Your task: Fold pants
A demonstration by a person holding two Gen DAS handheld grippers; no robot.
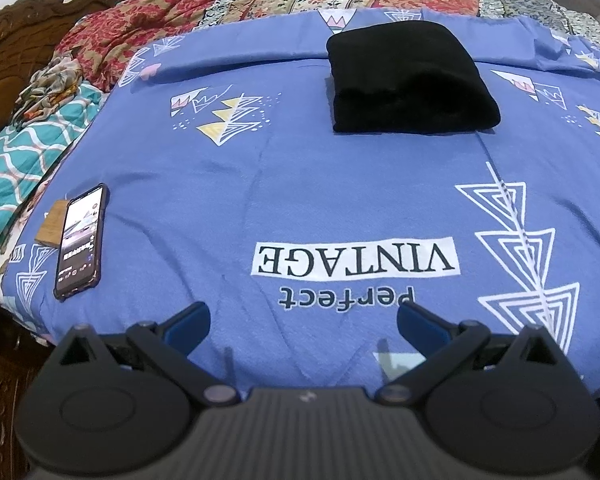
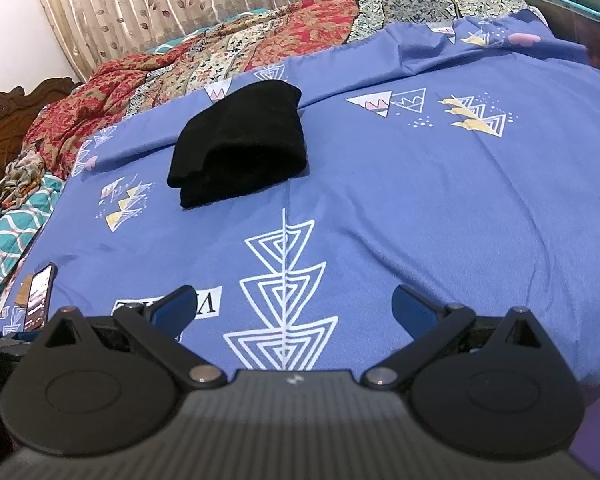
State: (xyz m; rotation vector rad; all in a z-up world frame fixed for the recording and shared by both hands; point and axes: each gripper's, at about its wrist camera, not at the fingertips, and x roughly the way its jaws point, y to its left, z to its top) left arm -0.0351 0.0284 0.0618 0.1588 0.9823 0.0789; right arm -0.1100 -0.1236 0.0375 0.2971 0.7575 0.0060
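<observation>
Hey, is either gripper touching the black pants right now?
Apart. Both wrist views show the folded black pants lying far up the blue bedsheet, with bare sheet between them and the open left gripper and right gripper.

The black pants are seen folded into a compact, thick rectangular bundle, lying flat on the blue printed bedsheet. Several stacked layers are shown at the near edge, with a rounded fold along the top (no waistband, seams or legs can be made out in the dark fabric). The bundle is placed toward the far part of the sheet, close to a raised crease in it.
</observation>
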